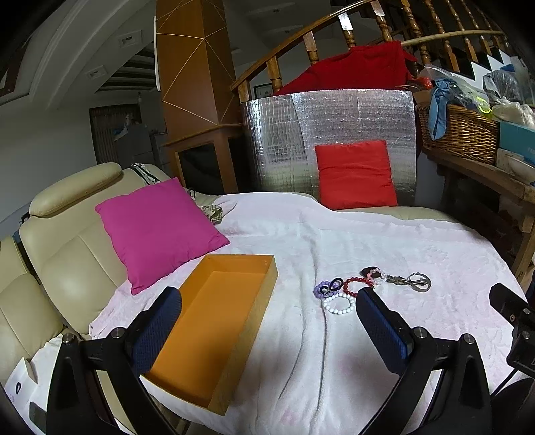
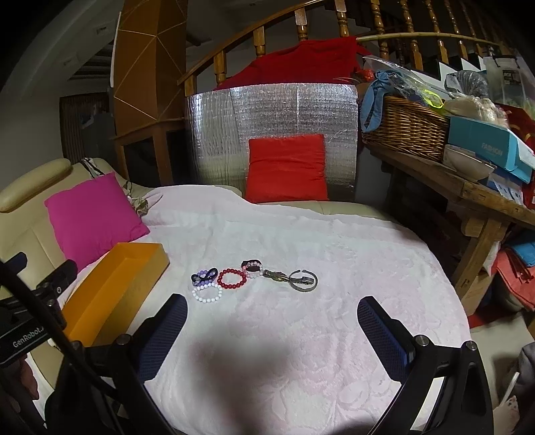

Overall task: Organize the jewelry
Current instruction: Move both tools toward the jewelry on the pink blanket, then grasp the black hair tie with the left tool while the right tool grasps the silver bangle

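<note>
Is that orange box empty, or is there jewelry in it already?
Empty. The orange box shows only its bare floor; the bracelets all lie beside it on the pink blanket.

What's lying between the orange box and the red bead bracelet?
In the right wrist view, a purple bead bracelet and a white bead bracelet lie between the open orange box and the red bead bracelet.

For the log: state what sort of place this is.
Most likely a home living room: a cream leather sofa with a pink cushion, a wooden stair railing behind, and a cluttered wicker basket on a side table.
</note>
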`<control>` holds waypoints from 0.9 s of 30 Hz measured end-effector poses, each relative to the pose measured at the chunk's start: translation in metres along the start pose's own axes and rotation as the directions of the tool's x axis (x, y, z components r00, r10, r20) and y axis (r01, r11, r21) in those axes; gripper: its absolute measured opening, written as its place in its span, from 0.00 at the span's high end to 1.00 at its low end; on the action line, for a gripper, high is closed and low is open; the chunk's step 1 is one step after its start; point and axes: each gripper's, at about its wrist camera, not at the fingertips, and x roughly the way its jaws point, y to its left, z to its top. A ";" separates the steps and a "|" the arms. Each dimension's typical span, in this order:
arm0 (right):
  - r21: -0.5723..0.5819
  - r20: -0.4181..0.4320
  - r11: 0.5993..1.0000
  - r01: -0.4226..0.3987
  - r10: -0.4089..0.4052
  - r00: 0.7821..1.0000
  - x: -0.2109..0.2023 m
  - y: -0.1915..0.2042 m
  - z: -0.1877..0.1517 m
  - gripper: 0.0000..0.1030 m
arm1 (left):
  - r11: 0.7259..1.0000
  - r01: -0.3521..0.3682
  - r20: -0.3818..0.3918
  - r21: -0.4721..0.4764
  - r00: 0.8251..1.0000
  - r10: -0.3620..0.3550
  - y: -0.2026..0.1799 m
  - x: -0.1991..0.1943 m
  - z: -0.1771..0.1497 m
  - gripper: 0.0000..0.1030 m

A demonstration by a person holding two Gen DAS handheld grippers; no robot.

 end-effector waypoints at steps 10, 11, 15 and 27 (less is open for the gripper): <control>0.012 0.002 1.000 -0.004 0.004 1.000 0.011 -0.003 0.005 0.00 | 1.000 0.002 -0.008 -0.005 1.000 -0.002 -0.002 0.011 0.004 0.00; 0.012 0.001 1.000 -0.002 0.002 1.000 0.013 -0.004 0.006 0.00 | 1.000 0.004 -0.009 -0.005 1.000 -0.004 -0.002 0.014 0.004 0.00; 0.021 0.000 1.000 -0.005 0.005 1.000 0.023 -0.009 0.007 0.00 | 1.000 0.017 -0.015 -0.004 1.000 -0.017 -0.005 0.026 0.005 0.00; 0.140 -0.194 0.987 -0.073 0.099 0.976 0.161 -0.091 0.001 0.07 | 0.974 0.213 -0.224 -0.081 0.948 -0.226 -0.035 0.171 -0.043 0.00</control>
